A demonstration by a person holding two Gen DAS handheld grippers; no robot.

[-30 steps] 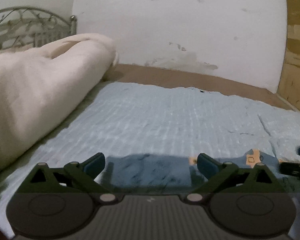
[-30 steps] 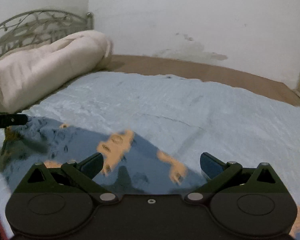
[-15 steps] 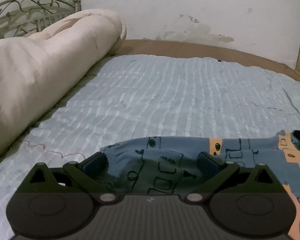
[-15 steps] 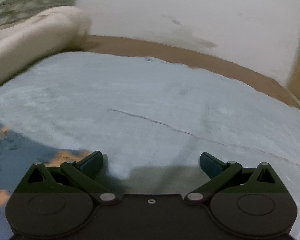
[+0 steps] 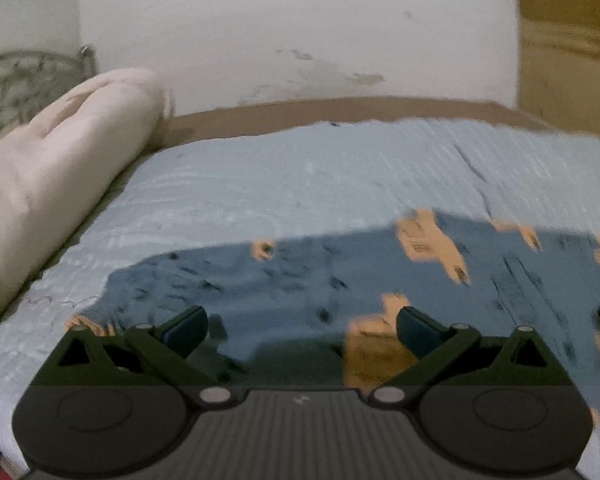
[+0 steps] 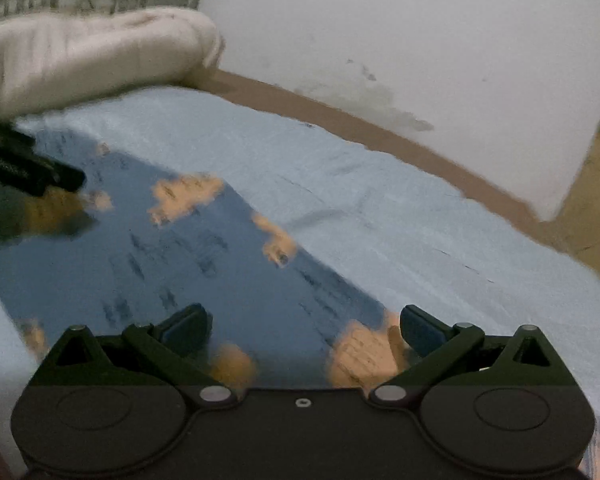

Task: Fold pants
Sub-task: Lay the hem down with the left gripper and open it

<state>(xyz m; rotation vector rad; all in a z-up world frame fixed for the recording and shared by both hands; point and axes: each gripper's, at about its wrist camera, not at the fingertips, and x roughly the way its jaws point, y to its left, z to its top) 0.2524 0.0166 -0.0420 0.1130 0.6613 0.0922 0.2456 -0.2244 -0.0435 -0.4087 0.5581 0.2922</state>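
Pants [image 5: 340, 276] lie on the bedspread [image 5: 300, 184], rolled duvet [image 5: 60, 160] to their left.

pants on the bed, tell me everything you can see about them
The pants are soft blue cloth printed with orange patches and small dark drawings, blurred here. They lie spread fairly flat on the light blue bedspread, reaching across both views. Both the left tool and the right tool sit open right over the cloth, with nothing pinched between the fingers. Whether they touch it cannot be told. The waistband and leg ends cannot be made out.
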